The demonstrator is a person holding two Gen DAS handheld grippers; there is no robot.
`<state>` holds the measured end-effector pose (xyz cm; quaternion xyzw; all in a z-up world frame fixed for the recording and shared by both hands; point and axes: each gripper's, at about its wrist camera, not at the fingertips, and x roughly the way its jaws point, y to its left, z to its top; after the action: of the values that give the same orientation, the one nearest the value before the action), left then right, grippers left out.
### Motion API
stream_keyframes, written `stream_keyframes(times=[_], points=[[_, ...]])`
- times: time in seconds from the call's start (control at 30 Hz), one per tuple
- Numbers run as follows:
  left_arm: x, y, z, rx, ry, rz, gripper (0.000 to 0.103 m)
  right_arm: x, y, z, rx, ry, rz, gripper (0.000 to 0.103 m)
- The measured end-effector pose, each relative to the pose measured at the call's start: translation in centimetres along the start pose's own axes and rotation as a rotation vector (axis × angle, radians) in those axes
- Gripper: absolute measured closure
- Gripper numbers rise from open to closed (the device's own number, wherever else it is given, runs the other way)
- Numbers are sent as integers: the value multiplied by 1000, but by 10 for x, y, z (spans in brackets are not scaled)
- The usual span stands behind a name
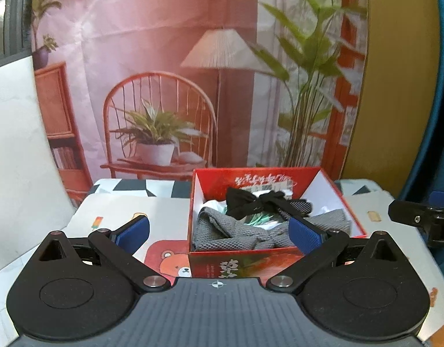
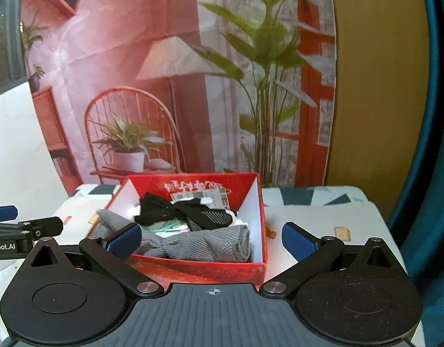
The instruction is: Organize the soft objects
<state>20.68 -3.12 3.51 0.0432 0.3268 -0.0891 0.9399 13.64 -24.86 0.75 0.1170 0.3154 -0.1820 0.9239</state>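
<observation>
Red box (image 2: 259,222) on patterned table mat (image 1: 112,214), grey cloth (image 2: 204,244) and black socks (image 2: 178,211) piled inside, left gripper (image 1: 219,235) and right gripper (image 2: 212,238) both spread wide, empty, before the near rim, bare mat either side, printed backdrop (image 2: 170,57) behind.

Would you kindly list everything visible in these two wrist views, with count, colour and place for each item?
box: one, red outside and white inside, open, on the table in front of both grippers
grey cloth: one, grey knit, lying along the near side inside the box
black socks: apparently a pair, black with grey patches, on top of the pile in the box
green and white item: one, partly hidden under the black socks, kind unclear
table cover: one, pale with cartoon prints and a bear, under the box
backdrop: one, printed pink room scene with chair, lamp and plants, behind the table
left gripper: one, black with blue pads, open, empty
right gripper: one, black with blue pads, open, empty
</observation>
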Motion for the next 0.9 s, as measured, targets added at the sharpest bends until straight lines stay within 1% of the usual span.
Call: stream_keyframes(times=[0.07,0.27,0.37,0.47,0.57,0.67,0.77,0.9], points=[[-20,-1,0,-5,-29,-2,0,-18,5,1,-12,-24,-2,0],[-86,-11,-5,40,-139,38,0,-79,15,5,-21,-111,-17,0],[-114,-13,-8,43,-161,33,0,-108,17,4,-15,-157,-12,0],[-135,-13,-11,31,-190,32,0,-132,18,0,-18,-186,-25,0],[-148,-15,-15,20,-217,40,0,-151,17,-4,-35,-208,-35,0],[-151,-17,-20,16,-215,42,0,-162,13,-6,-24,-217,-44,0],[-154,-17,-24,16,-220,43,0,-167,12,-9,-17,-211,-40,0],[-157,-12,-26,-5,-233,43,0,-171,13,-14,-29,-213,-57,0]])
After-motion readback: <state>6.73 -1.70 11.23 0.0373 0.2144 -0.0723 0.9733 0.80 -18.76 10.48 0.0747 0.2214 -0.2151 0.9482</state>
